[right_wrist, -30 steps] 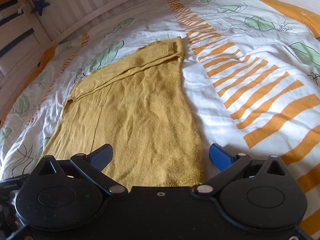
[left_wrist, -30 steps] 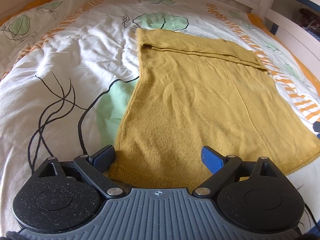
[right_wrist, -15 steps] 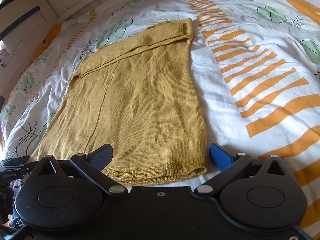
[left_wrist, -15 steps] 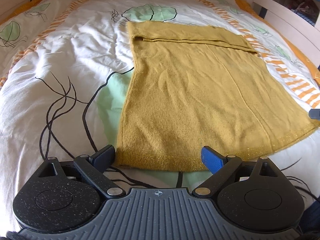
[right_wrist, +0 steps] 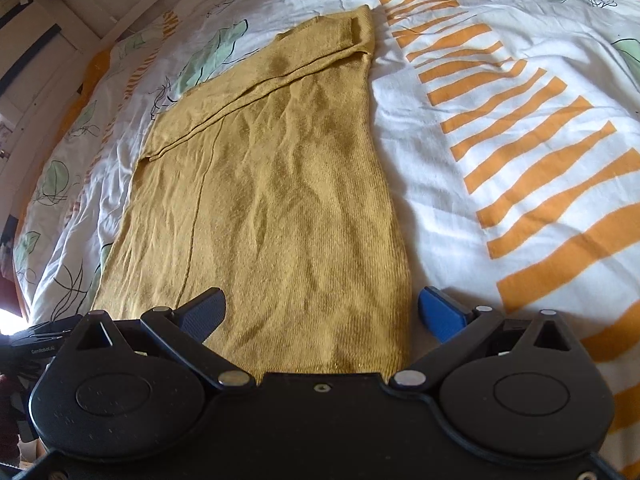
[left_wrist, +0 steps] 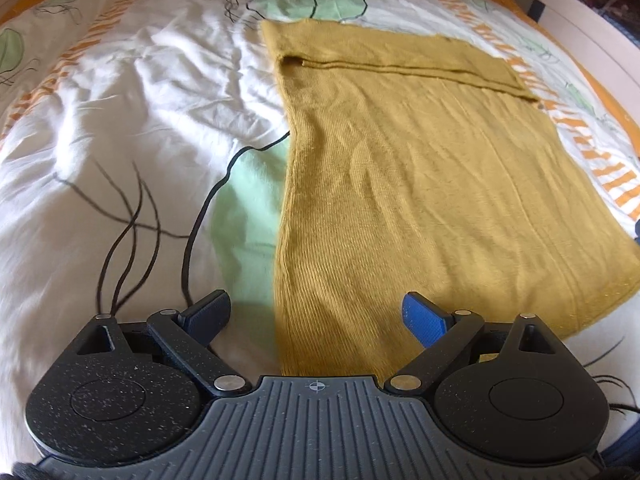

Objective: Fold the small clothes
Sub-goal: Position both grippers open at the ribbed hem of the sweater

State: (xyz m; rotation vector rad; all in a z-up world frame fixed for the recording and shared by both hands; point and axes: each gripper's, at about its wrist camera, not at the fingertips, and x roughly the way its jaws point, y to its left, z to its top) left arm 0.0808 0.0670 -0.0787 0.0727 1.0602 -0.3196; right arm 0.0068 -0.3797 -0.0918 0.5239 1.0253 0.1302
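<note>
A mustard knit garment (left_wrist: pixel 420 184) is spread flat on the bed's patterned duvet (left_wrist: pixel 132 128), with a band already folded over at its far end. The main folds are judged still undone. The left hand-held gripper (left_wrist: pixel 316 316) is held open over the garment's near left corner, the right hand-held gripper (right_wrist: pixel 320 312) open over its near right corner; nothing is clamped. The near hem is hidden beneath both gripper bodies, so contact cannot be told.

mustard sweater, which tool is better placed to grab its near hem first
Nearly even, both open. The left tool straddles the mustard sweater's near left corner; the right tool straddles the right corner.
</note>
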